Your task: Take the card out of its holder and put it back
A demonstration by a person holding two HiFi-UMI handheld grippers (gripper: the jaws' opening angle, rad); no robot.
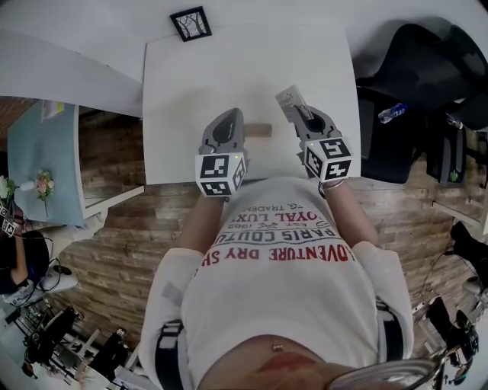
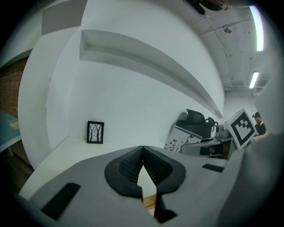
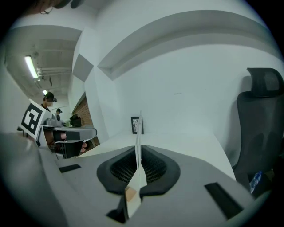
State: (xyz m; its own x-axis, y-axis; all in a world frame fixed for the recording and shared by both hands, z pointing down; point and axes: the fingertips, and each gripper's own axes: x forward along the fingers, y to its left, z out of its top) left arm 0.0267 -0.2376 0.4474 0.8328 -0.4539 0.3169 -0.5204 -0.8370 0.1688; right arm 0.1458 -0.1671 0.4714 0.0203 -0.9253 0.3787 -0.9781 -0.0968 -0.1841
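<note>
right tongs (image 3: pixel 137 153): you have them clenched on the card (image 1: pixel 290 97). In the right gripper view its thin edge runs straight up between the dark pads (image 3: pixel 155 166) and pokes out past their tips.
left tongs (image 2: pixel 143 151): your jaws meet at the tips with nothing pinched there. Behind the tips a narrow gap shows white tabletop and a strip of wood lower down.
card: white with small dark print and out of its holder. You are holding it tilted above the table, its free end pointing toward the far edge. It sits to the right of the holder and apart from it.
holder (image 1: pixel 258 129): a small wooden block lying on the table between your two tongs, just beside the right flank of the left tongs. Whether those tongs touch it cannot be made out.
table (image 1: pixel 229 68): white and set against a white wall. Both of your tongs reach over its near half.
picture frame (image 1: pixel 191 23): small and black, standing at the far edge of the table against the wall, well apart from the holder and from both tongs.
chair (image 1: pixel 415 61): black, standing off the table's right side, on the side of your right tongs.
marker cubes (image 1: pixel 219 174): one on the rear of each of your tongs, both close to your chest in the head view.
</note>
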